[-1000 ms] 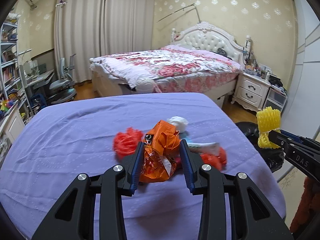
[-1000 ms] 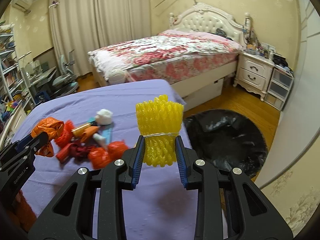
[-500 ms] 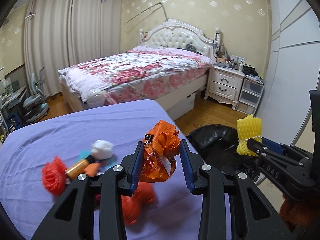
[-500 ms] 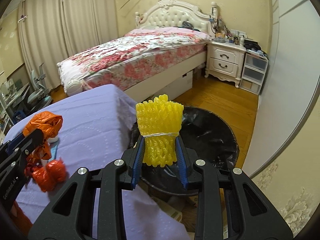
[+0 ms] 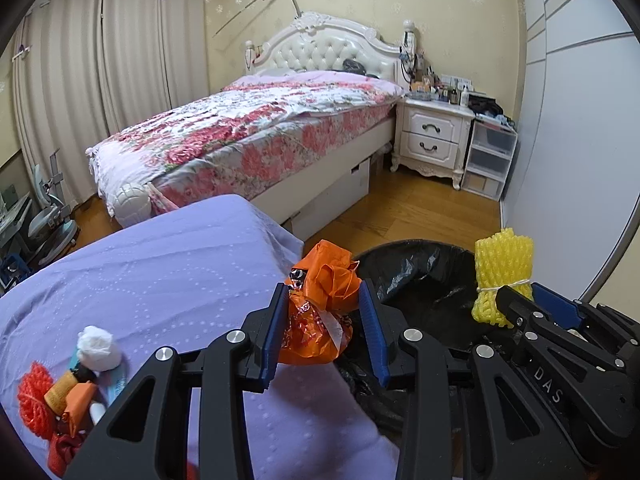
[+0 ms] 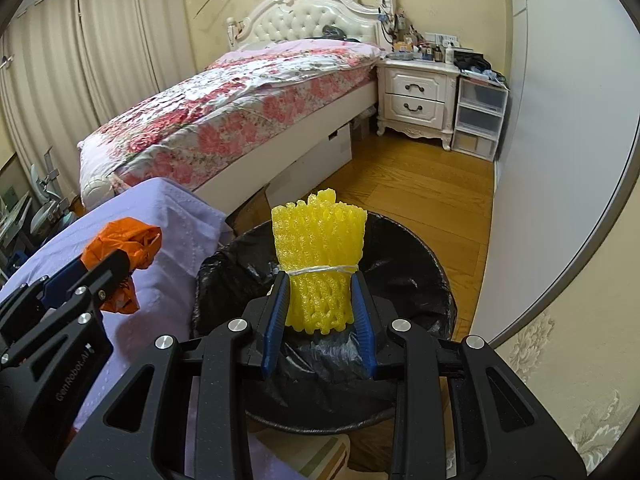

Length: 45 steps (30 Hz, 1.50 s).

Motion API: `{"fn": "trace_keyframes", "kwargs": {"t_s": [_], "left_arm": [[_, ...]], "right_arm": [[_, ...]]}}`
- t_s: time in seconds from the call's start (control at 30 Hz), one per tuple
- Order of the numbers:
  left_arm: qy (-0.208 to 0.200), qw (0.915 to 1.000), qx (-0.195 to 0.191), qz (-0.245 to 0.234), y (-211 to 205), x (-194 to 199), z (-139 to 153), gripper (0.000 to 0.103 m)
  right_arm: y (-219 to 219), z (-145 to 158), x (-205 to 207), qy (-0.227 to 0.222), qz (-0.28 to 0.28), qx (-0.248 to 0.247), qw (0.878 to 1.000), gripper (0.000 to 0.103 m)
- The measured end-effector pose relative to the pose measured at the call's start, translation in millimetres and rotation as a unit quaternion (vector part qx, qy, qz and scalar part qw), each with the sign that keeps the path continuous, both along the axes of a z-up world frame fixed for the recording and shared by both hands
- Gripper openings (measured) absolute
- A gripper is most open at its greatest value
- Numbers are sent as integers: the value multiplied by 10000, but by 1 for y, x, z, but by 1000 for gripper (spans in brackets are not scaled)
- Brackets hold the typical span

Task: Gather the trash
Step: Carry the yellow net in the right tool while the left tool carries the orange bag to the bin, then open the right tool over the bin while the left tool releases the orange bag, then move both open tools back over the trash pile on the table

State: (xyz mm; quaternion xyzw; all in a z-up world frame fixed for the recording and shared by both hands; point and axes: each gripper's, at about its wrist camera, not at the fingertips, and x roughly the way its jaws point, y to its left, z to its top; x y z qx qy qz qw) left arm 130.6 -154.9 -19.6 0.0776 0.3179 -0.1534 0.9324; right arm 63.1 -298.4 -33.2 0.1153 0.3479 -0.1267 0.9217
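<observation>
While each tool (image 5: 323, 334) (image 6: 319, 320) clamps trash, loose scraps (image 5: 64, 396) litter the purple cloth (image 5: 160, 280).

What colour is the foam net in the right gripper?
Bright yellow foam net, tied with white string; clearest in the right wrist view.

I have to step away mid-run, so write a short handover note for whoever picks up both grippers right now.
Left gripper: shut on the orange plastic bag, at the purple table's edge beside the bin.
Right gripper: shut on the yellow foam net, above the black-lined trash bin.
Done: both pieces lifted and carried over.
Left: release both into the bin, then fetch the trash pile on the table.
</observation>
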Motion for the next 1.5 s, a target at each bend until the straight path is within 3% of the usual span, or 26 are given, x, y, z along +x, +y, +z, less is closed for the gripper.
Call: {"fn": "trace_keyframes", "kwargs": {"t_s": [0.4,0.53,0.67,0.93,1.5], "left_arm": [[307,9992,260,-64,-23,26,-18,37],[334,9992,225,-47,-22,29,-18,37],[354,9992,204,-23,-22,30,-19,53],[313,9994,124,65,-17,27,-15,71],[228,9987,-52,460,41,2,9,77]], "right_arm": [[-20,-15,17,182,-166,80,9997,31],[-23,-16,20,195,-209,70,9996,37],[-24,-17,19,178,-274,58,9994,47],[-21,-14,17,195,-296,-16,9994,48],[-5,9,-13,11,-182,-74,9998,57]]}}
